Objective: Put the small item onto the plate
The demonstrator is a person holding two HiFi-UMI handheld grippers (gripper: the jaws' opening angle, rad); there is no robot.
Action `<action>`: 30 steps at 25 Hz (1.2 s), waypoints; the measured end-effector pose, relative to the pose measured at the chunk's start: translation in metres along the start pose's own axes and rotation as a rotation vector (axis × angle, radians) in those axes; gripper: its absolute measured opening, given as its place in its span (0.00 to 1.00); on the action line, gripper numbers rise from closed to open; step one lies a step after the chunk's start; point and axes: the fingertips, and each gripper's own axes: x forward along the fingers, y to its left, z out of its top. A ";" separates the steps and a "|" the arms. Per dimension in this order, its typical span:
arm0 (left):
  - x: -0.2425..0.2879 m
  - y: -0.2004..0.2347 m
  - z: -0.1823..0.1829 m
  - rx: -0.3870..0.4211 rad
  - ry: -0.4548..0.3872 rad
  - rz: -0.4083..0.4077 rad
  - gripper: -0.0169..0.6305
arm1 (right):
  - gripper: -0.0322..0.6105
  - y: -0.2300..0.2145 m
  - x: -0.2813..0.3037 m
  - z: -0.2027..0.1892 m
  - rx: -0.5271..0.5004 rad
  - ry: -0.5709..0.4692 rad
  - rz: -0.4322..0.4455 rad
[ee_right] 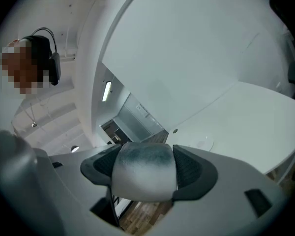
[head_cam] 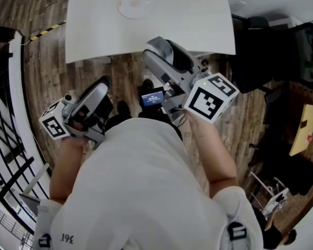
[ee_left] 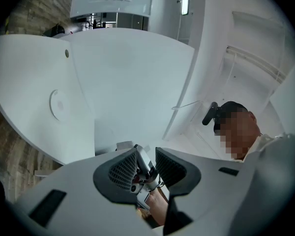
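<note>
One small item (ee_right: 143,178), a pale grey, soft-looking rounded block, sits clamped across the right gripper (ee_right: 145,167), filling the gap from pad to pad with its broad side facing out along the jaws. From there the plate (head_cam: 135,5) lies ahead and a little to the left in the head view, set toward the far side of the white table (head_cam: 198,20) and well apart from the held item. In the right gripper view the plate shows only as a small pale disc on the tabletop beyond the jaws. The right gripper is plainly the nearer one, and it is short of the table's near edge, over the wood floor (head_cam: 41,61). By my judgement the coming move is a forward carry over that edge, then a lowering onto the plate, which looks bare. The tabletop around it shows nothing else, so there is open room on every side. The left gripper (ee_left: 146,167) hangs lower and further back with its jaws narrowly apart and nothing gripped. A dark chair (head_cam: 308,51) stands off to the right, clear of the path.
</note>
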 end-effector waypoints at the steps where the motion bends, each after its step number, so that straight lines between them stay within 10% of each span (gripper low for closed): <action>1: 0.008 0.003 0.001 -0.001 -0.005 0.000 0.20 | 0.55 -0.006 0.001 0.004 -0.004 0.008 0.000; 30: -0.005 0.064 0.089 0.001 0.059 0.077 0.20 | 0.55 -0.032 0.086 0.006 -0.089 0.059 -0.145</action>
